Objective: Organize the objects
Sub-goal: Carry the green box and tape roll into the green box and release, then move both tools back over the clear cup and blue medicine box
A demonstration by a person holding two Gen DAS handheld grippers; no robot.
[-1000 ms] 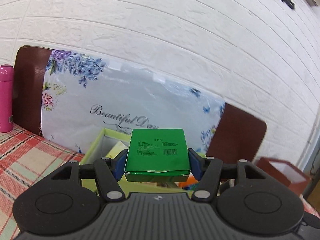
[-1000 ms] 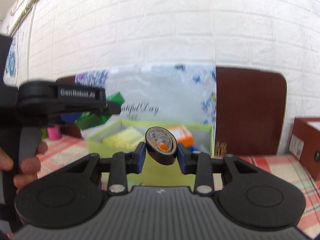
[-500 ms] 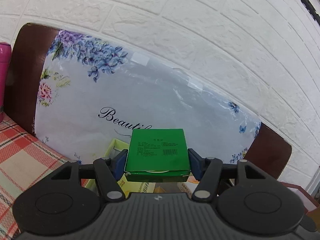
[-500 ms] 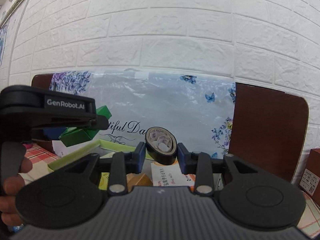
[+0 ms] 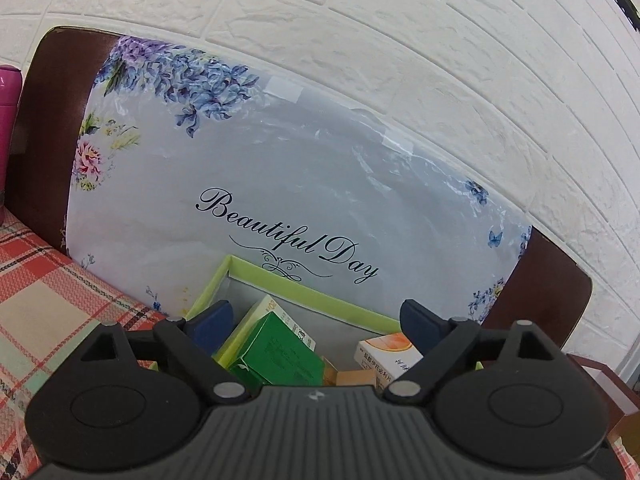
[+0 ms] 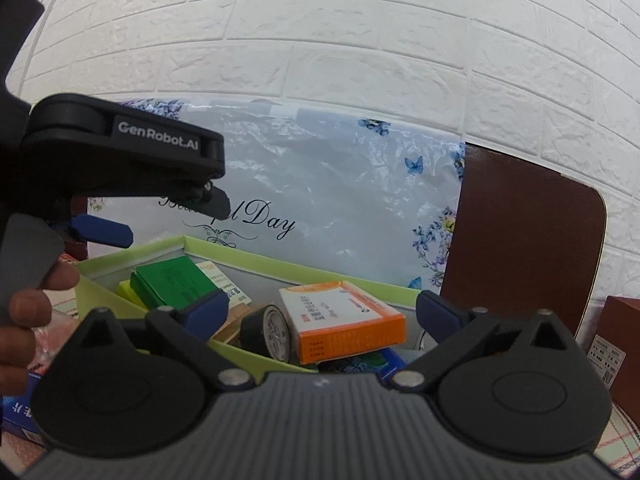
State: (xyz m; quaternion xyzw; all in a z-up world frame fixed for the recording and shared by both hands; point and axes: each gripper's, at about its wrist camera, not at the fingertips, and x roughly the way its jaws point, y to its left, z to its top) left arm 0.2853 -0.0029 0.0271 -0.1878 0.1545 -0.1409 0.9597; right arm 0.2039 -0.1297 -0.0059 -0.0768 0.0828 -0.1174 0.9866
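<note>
Both grippers stood over the light-green tray (image 6: pixel 256 258), which sat on the plaid tablecloth (image 5: pixel 48 304) against a floral "Beautiful Day" panel (image 5: pixel 304 184) and the white brick wall (image 6: pixel 320 52).

Left gripper (image 5: pixel 318 318): jaws had just been opening and stood wide apart, nothing pressed between the blue pads. The green box (image 5: pixel 280 354) lay below them inside the tray at its left end, tilted, resting on a white-and-yellow carton (image 5: pixel 276 312); clear of both pads.

Right gripper (image 6: pixel 322 312): jaws had just been opening, spread fully, gripping nothing. The black tape roll (image 6: pixel 266 334) lay in the tray below the left pad, standing on edge, leaning against the orange-and-white box (image 6: pixel 340 320) to its right. The same green box (image 6: pixel 172 282) showed at the tray's far left in this view.

The left gripper (image 6: pixel 100 229) appeared at the left of the right wrist view, a hand (image 6: pixel 28 316) on its handle. A brown box (image 6: pixel 618 344) sat at the far right; a pink bottle (image 5: pixel 8 84) at the far left.
</note>
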